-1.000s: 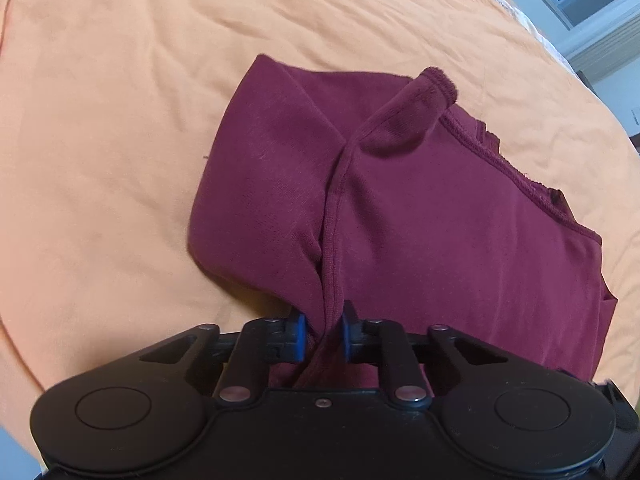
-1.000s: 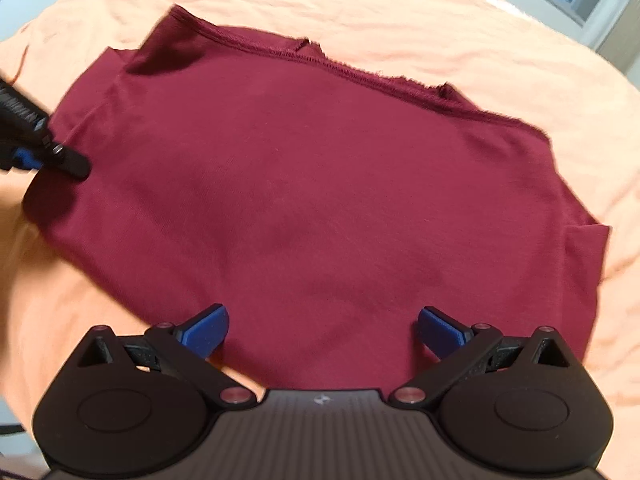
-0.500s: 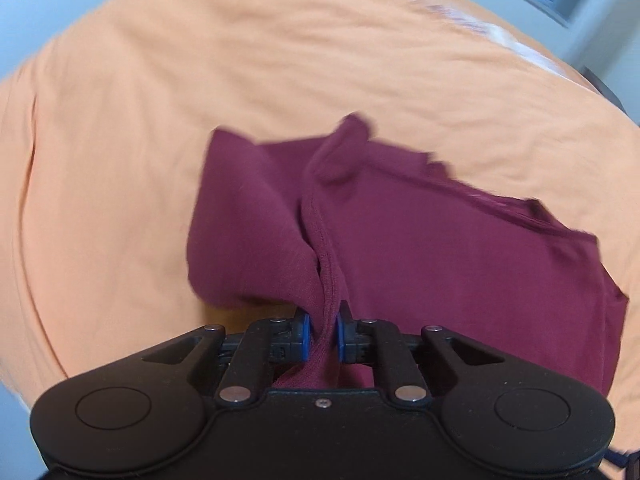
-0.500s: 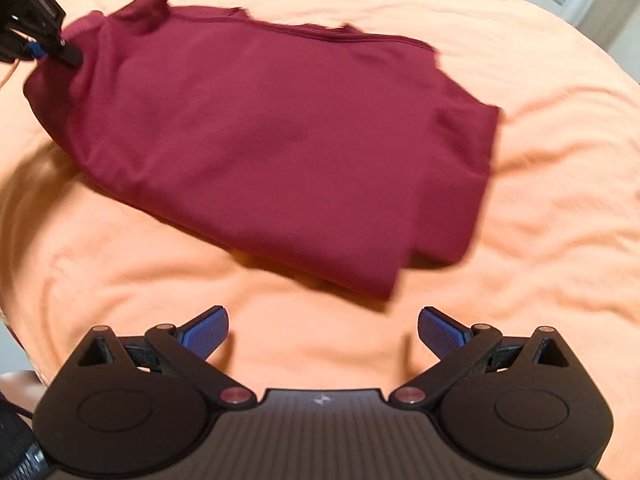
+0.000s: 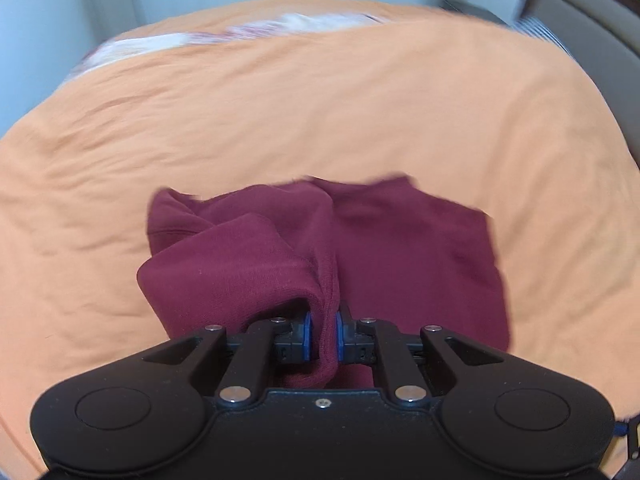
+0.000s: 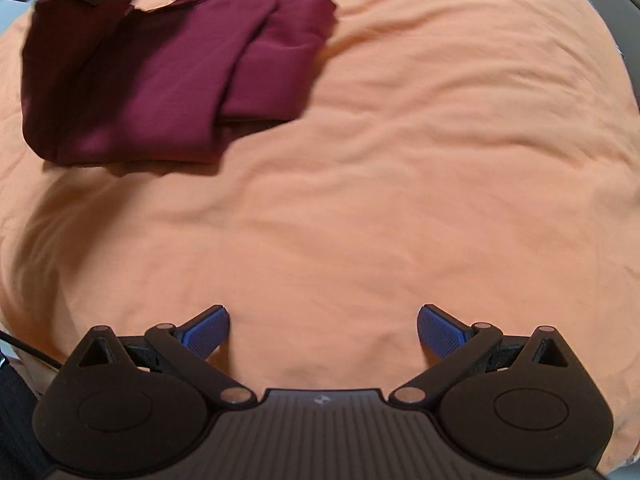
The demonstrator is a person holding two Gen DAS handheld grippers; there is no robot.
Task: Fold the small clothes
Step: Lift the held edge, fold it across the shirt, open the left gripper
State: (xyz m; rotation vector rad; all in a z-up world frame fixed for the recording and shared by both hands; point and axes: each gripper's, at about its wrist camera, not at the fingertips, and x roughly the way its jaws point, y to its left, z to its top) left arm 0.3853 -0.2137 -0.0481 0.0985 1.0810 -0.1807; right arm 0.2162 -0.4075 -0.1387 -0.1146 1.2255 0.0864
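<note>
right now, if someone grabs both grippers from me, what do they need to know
Left gripper: shut on a seam edge of the maroon garment, lifting that side.
Right gripper: open, empty, above bare orange sheet, well clear of the cloth.
Garment: partly folded in layers on the sheet, far left in the right wrist view.
Done: some folds are in.
Left: probably lay the held edge over, release, flatten the bundle.

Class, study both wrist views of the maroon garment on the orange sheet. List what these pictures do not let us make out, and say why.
- Maroon garment, left wrist view: near edge hidden behind the left gripper; outline motion-blurred.
- Garment type: unclear, bunched and folded.
- Left gripper, right wrist view: cut off by the top-left edge.
- Objects beyond the orange sheet: blurred.
- Right gripper: open, holds nothing.
</note>
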